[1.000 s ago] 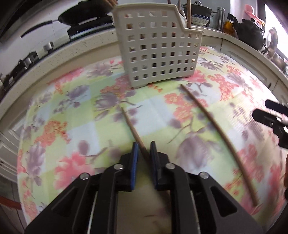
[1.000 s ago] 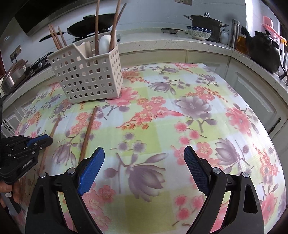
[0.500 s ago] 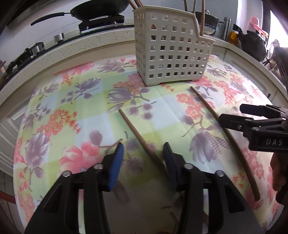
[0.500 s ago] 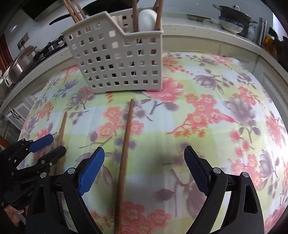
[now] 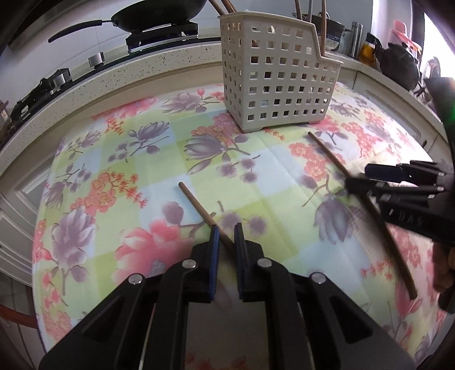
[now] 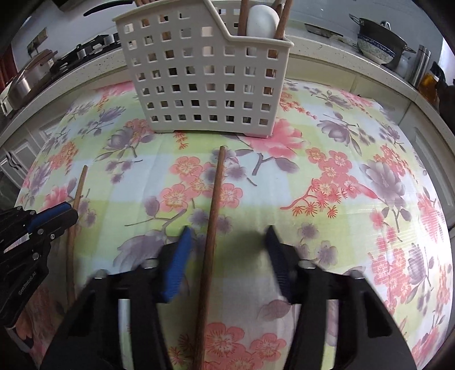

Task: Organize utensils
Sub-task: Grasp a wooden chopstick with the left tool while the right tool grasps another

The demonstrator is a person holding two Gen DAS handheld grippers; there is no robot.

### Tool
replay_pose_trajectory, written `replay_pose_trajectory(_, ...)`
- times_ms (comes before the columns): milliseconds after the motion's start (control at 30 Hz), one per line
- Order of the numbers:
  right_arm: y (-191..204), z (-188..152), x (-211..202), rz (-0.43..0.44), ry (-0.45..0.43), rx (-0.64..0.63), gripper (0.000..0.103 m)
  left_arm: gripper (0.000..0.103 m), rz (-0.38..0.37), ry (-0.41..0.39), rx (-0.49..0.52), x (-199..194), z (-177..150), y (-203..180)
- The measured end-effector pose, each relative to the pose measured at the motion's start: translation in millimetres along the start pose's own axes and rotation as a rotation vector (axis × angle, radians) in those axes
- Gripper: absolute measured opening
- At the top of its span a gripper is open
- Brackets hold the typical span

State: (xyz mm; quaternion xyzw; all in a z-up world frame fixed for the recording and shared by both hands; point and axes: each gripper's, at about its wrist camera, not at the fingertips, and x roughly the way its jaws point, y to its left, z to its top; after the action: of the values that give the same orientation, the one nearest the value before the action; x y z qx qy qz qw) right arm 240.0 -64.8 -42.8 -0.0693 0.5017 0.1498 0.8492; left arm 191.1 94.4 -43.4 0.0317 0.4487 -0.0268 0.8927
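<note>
A cream perforated utensil basket [image 5: 273, 85] [image 6: 204, 85] stands at the far side of the flowered table and holds several chopsticks and a white spoon [image 6: 263, 20]. Two brown chopsticks lie on the cloth in front of it. My left gripper [image 5: 226, 227] [image 6: 69, 212] is shut on the left chopstick [image 5: 199, 205] [image 6: 78, 193], which sticks out ahead of its pads. My right gripper [image 6: 229, 232] [image 5: 358, 176] straddles the right chopstick [image 6: 213, 216] [image 5: 381, 227]. Its jaws are closing, the stick lies nearer the left pad, and neither pad presses on it.
A flowered tablecloth [image 6: 341, 170] covers the table. Behind it runs a speckled counter [image 5: 159, 65] with a black wok [image 5: 159, 14] on a stove. Pots and a bowl [image 6: 375, 42], a steel flask [image 5: 355, 38] and a dark kettle [image 5: 398, 62] stand at the back right.
My left jaws opened briefly, then shut on the left chopstick. My right gripper slid left over the other chopstick and its jaws narrowed around it.
</note>
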Motion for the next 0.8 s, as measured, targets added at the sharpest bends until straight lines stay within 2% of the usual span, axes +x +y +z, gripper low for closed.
replay_pose_trajectory(33,-1,-2,-2,0.0,0.003,-0.007,0.02,0.008,0.003,0.005,0.006,-2,-1,1)
replay_pose_trajectory(100,-5,-6,-3,0.003,0.007,-0.013,0.011,0.006,0.0,0.012,0.006,-6,-5,3)
replay_pose_trajectory(167,-12,-11,-6,-0.001,0.016,-0.011,0.011,0.006,-0.011,0.024,-0.014,-9,-8,7)
replay_pose_trajectory(233,-20,-15,-8,-0.006,0.015,0.007,0.011,0.013,-0.021,0.053,-0.027,-8,-10,8)
replay_pose_trajectory(367,-23,-17,-8,-0.008,0.019,-0.003,0.011,0.017,0.009,0.066,-0.047,-7,-13,2)
replay_pose_trajectory(633,-29,-16,-7,0.01,0.016,0.021,0.011,0.017,0.081,0.109,-0.107,-3,-5,-5)
replay_pose_trajectory(767,-28,-13,-6,-0.021,0.02,0.022,0.013,0.017,0.099,0.116,-0.146,-2,-2,-5)
replay_pose_trajectory(800,-29,-13,-6,-0.054,0.019,0.031,0.017,0.017,0.103,0.119,-0.149,-2,-2,-5)
